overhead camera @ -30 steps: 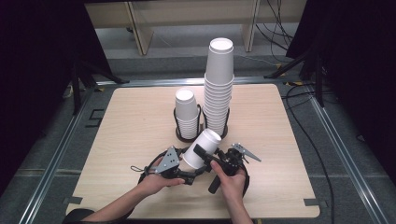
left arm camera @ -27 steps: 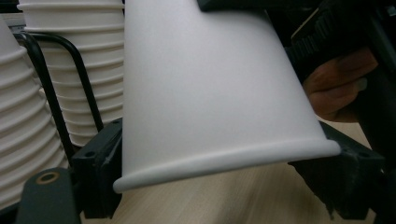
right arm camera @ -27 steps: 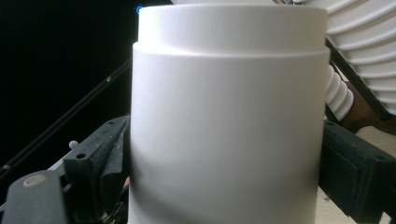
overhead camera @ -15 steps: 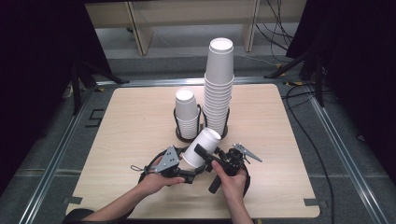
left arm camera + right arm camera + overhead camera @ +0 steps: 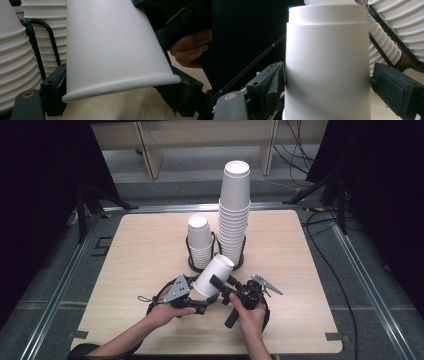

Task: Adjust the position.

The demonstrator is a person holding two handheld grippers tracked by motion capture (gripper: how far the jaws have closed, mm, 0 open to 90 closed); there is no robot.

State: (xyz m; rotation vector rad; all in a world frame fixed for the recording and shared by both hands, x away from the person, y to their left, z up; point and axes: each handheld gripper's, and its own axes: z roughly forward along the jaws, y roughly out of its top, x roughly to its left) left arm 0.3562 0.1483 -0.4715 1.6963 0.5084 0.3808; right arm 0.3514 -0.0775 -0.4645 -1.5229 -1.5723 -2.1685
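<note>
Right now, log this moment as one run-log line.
left hand-held gripper: shut on paper cup | right hand-held gripper: jaws around same cup, contact unclear | cup: tilted, above table

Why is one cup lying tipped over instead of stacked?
The paper cup is tilted, bottom up, held between the left gripper and right gripper. The short stack and tall stack stand straight; nothing spilled.

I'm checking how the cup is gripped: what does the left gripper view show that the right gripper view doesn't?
The left gripper view alone: the cup's rolled rim by the left gripper, whose jaws press the cup near it, and a hand. The right gripper view alone: the cup's stepped base end, and the right gripper with its left jaw against the wall and its right jaw near it. Both share the white paper cup and ribbed cup stacks in a black wire holder.
</note>
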